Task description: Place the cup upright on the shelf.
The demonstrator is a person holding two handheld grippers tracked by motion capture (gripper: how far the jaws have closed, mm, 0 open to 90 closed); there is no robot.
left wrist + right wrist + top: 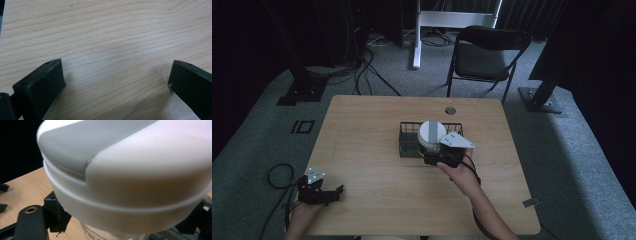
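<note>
Left gripper (326,192) rests at the near-left table (362,150) edge, jaws wide apart over bare wood, forearm entering from below. Right gripper (439,157), arm angled fwd from bottom centre, is clamped on a white lidded cup (432,134), held at the wire basket (408,131) mid-table. Open tabletop all round. Beyond the far edge: a folding chair (484,57).

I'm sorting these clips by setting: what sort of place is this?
Probably a lab or recording studio, not a home: a bare wooden table on grey carpet, black curtains around it, loose cables on the floor, metal stand legs and a folding chair behind.
</note>
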